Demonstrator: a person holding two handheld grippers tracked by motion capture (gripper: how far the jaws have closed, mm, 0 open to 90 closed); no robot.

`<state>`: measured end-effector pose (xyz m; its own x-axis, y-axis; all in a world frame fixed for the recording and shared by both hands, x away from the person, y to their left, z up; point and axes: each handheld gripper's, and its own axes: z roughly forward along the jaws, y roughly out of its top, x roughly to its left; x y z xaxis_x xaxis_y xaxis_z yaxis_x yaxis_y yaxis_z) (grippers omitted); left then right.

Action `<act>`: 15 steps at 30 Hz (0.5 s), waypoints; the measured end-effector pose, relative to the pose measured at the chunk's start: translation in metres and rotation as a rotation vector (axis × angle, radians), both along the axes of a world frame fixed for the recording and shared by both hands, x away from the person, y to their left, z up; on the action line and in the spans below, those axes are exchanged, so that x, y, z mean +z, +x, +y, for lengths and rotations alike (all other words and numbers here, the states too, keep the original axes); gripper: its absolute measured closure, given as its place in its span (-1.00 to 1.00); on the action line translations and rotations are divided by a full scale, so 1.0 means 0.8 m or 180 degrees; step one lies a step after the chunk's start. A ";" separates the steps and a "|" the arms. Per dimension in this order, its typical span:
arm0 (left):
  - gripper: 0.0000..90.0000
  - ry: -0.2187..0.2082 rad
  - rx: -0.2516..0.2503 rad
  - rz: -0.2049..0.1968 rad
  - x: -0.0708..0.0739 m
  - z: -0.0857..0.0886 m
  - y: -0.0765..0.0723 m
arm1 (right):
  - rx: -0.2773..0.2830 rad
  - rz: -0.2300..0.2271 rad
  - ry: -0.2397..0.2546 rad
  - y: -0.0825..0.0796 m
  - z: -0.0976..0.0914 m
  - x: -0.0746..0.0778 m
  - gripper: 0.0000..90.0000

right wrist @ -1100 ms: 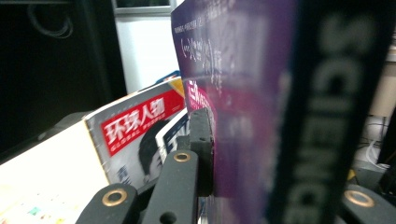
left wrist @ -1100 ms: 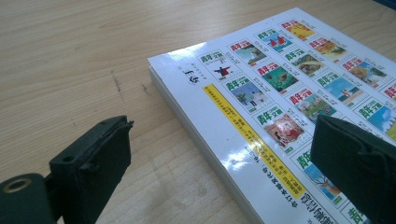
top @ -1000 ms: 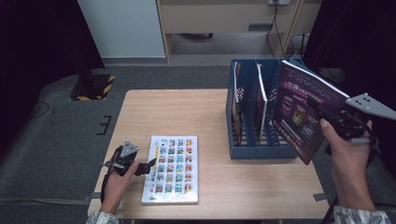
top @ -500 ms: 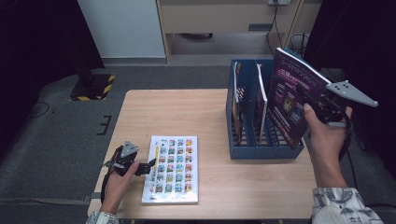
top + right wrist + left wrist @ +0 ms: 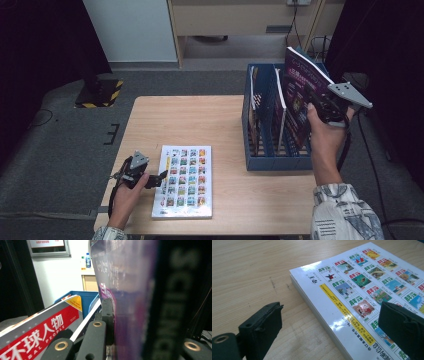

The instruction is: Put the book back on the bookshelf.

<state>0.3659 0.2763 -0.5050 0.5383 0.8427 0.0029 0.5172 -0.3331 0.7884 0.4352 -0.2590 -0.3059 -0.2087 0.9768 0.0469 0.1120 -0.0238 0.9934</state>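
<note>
Right hand-held gripper (image 5: 320,111), clamped on glossy purple magazine (image 5: 300,95), has carried it upright over the blue plastic file rack (image 5: 270,162) at the worktop's right edge; slotting imminent. Left hand-held gripper (image 5: 159,178) open beside white picture-grid book (image 5: 184,182).

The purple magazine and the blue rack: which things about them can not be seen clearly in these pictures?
- Purple magazine: cover text too small in the high view, blurred by closeness in the right gripper view.
- Its lower edge: hidden behind the blue rack wall, so whether it touches the bottom is unclear.
- Right gripper: pads hidden by the hand.
- Racked magazines: covers hidden edge-on.
</note>
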 end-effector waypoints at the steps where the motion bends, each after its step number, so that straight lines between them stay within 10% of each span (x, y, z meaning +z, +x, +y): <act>1: -0.90 0.0005 -0.0003 0.0000 0.000 0.000 0.000 | -0.0016 -0.0014 0.0001 0.002 0.001 -0.003 0.87; 15: -0.90 0.0007 0.0020 -0.0028 0.001 0.000 0.000 | -0.0157 0.0027 0.0179 0.026 0.002 -0.052 0.87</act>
<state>0.3658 0.2767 -0.5044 0.5331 0.8460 0.0094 0.5123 -0.3316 0.7922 0.4556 -0.2570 -0.3472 -0.1597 0.9817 0.1038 0.1178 -0.0854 0.9894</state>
